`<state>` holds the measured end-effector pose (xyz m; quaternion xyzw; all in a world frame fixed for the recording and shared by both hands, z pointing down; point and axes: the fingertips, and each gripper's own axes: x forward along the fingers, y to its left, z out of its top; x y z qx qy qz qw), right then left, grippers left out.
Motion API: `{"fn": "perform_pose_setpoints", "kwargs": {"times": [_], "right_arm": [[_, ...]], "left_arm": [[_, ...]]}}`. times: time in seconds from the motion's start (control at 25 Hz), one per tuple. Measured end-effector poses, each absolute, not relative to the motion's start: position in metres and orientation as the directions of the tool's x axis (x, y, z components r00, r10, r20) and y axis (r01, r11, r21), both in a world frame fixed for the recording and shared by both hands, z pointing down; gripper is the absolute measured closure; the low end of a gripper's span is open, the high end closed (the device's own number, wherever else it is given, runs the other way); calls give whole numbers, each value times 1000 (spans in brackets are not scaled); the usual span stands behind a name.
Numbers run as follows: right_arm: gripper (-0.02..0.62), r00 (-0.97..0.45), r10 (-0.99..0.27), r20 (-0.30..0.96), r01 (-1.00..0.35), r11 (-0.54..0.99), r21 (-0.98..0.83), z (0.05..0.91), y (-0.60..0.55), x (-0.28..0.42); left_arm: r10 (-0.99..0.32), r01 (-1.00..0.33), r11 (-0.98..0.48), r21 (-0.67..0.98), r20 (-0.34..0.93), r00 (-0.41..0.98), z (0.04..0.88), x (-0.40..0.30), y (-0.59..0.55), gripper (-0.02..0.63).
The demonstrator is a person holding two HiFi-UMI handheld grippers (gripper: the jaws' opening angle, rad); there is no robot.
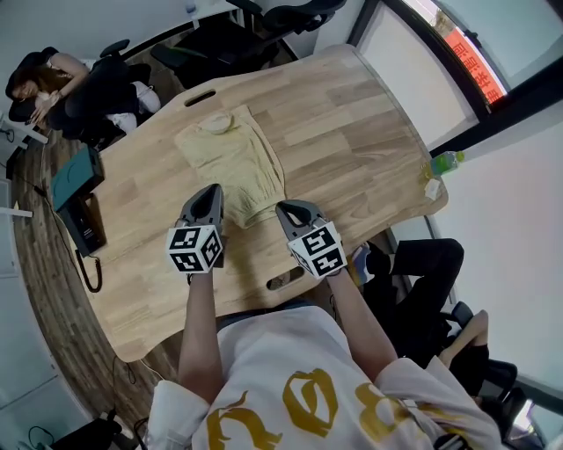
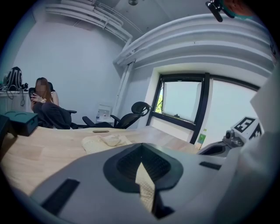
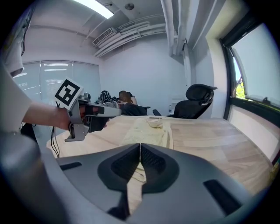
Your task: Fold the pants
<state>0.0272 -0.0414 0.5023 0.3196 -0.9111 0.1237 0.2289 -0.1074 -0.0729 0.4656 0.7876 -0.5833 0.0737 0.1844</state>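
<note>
Pale yellow pants (image 1: 233, 158) lie flat on the wooden table (image 1: 352, 132), waist at the far end. My left gripper (image 1: 214, 189) is at the near left corner of the pants and my right gripper (image 1: 281, 209) at the near right corner. Both point away from me, slightly downward. In the left gripper view the jaws (image 2: 140, 162) are shut with a strip of yellow cloth pinched between them, and the rest of the pants (image 2: 105, 141) lies beyond. In the right gripper view the jaws (image 3: 140, 144) are likewise shut on cloth that runs on into the pants (image 3: 148, 129).
A teal box (image 1: 77, 176) and a black device (image 1: 88, 224) with a cable sit at the table's left edge. A green bottle (image 1: 447, 162) stands at the right edge. People sit at the far left (image 1: 62, 88) and near right (image 1: 422, 272). Office chairs (image 1: 281, 18) stand behind the table.
</note>
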Motion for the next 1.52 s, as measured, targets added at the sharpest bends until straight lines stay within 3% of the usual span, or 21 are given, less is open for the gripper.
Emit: {"fn": "perform_pose_setpoints", "kwargs": {"times": [0.72,1.24,1.36,1.52], "right_arm": [[588,-713,-429,554,-502,864,22,521,-38,19],[584,-760,-314,568,-394,919,-20,536,-28,5],[584,-764,-305,569,-379,925,-12,537,-29,4],[561,-754,-270,599,-353,935,-23,548,-29,3]], "left_arm": [[-803,-908,-331,256,430,414,498,-85,-72,598],[-614,-837,-486,252,582,532,544,-75,-48,596],[-555,-811,-511,285,611,565,556,-73,-40,530],[-501,-788,-571,231,662,557,569,-70,-33,495]]}}
